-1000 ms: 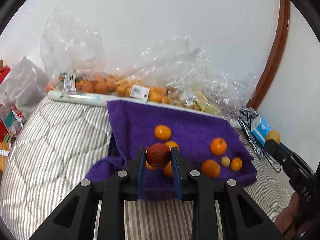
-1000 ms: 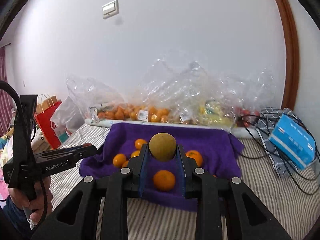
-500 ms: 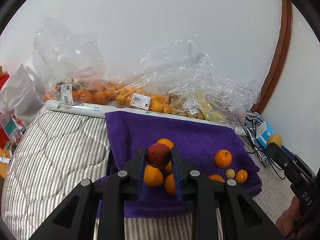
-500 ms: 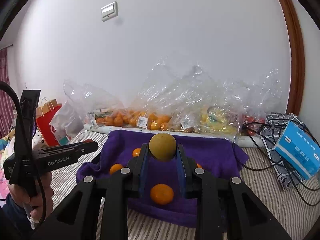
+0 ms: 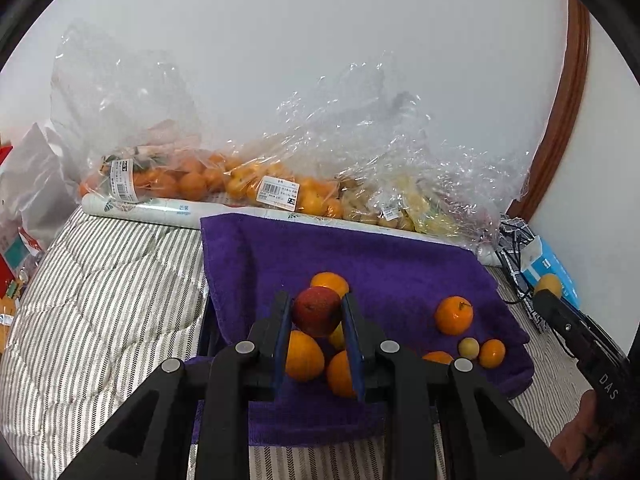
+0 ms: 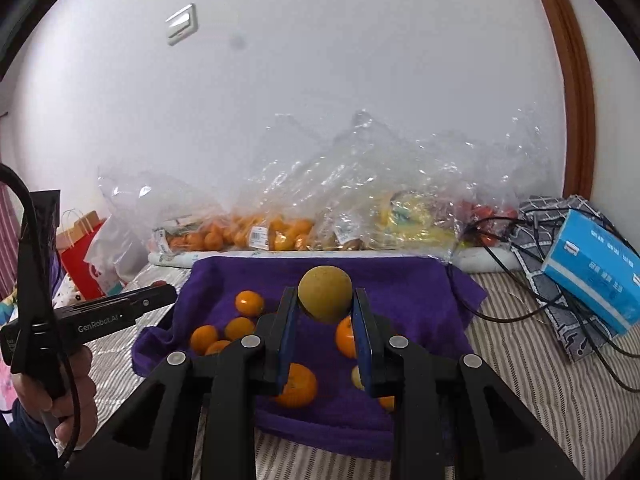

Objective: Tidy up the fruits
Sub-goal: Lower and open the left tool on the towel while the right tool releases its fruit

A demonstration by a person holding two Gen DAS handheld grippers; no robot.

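Observation:
My left gripper (image 5: 317, 312) is shut on a dark red fruit (image 5: 317, 311) and holds it above the near left part of the purple towel (image 5: 384, 256). My right gripper (image 6: 325, 300) is shut on a round yellow-brown fruit (image 6: 325, 299) above the towel's near edge (image 6: 404, 284). Several oranges lie loose on the towel, one at the right (image 5: 453, 315), one under my right gripper (image 6: 297, 385), with a small yellow fruit (image 5: 468, 347) beside them. The right gripper's tip with its fruit shows at the right of the left wrist view (image 5: 547, 285). The left gripper shows at the left of the right wrist view (image 6: 156, 294).
Clear plastic bags of oranges (image 5: 192, 180) and yellow fruit (image 6: 412, 220) line the wall behind the towel. A blue box (image 6: 596, 272), dark cloth and black cables (image 6: 516, 276) lie at the right. A red paper bag (image 6: 80, 256) stands at the left. The towel lies on a striped quilt (image 5: 100, 300).
Both grippers have drawn back and risen a little from the towel, each still holding its fruit. More of the bags along the wall now shows.

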